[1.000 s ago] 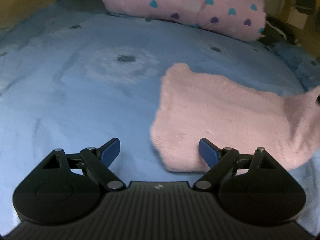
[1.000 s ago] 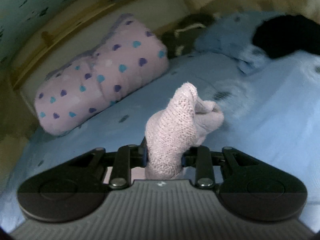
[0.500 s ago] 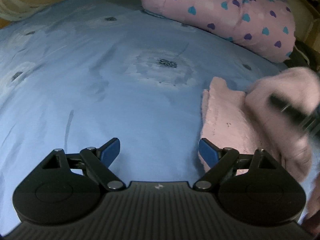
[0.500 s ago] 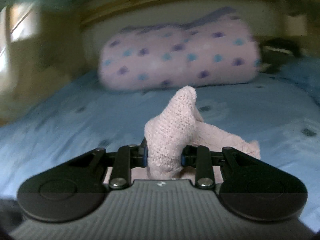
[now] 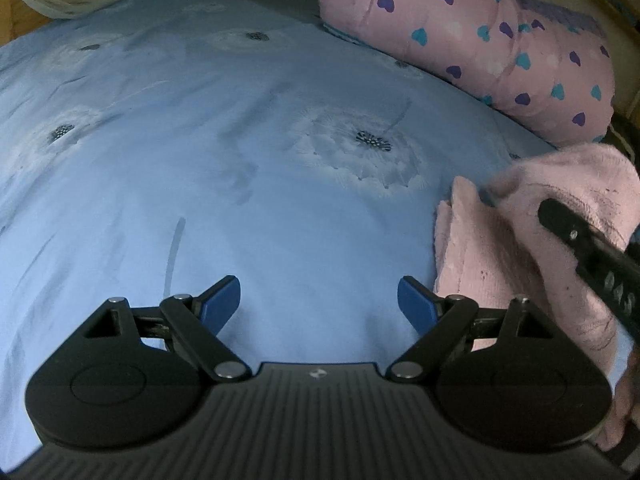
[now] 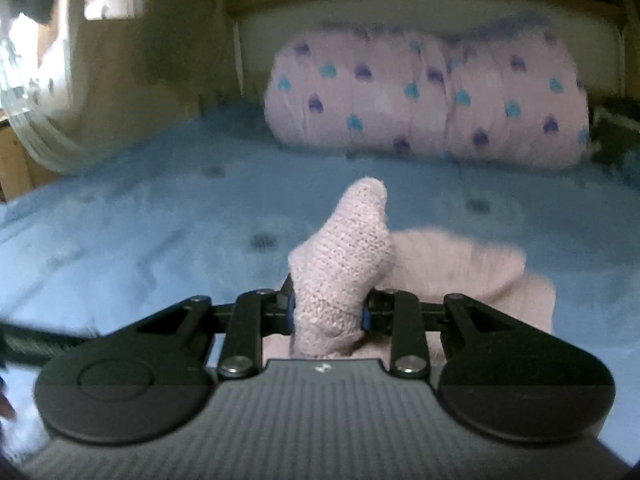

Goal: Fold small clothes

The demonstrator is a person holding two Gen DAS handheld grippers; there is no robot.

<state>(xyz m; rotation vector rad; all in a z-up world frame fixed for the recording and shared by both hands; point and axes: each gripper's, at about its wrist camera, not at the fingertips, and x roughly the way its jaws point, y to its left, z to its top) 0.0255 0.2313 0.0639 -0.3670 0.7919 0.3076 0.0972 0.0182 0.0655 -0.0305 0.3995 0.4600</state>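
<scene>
Since a second ago your right gripper has carried its end of the pink knitted garment across, so that this end now hangs over the part that lies flat on the blue bedsheet. Before, the cloth was spread out long; now it is doubled. Your right gripper is clenched on a bunch of the knit, which stands up between its pads.

Your left gripper is released, its jaws wide apart with only sheet between them. From it, the garment lies to the right and a little ahead, its near edge just beside the right blue pad. The long side of the flat part runs away from you, toward the rolled blanket with hearts.

Your right hand is the nearer one, as it holds the cloth already. I judge that the coming move is to lay the lifted end down on the flat part.

No containers are visible in either view.
</scene>
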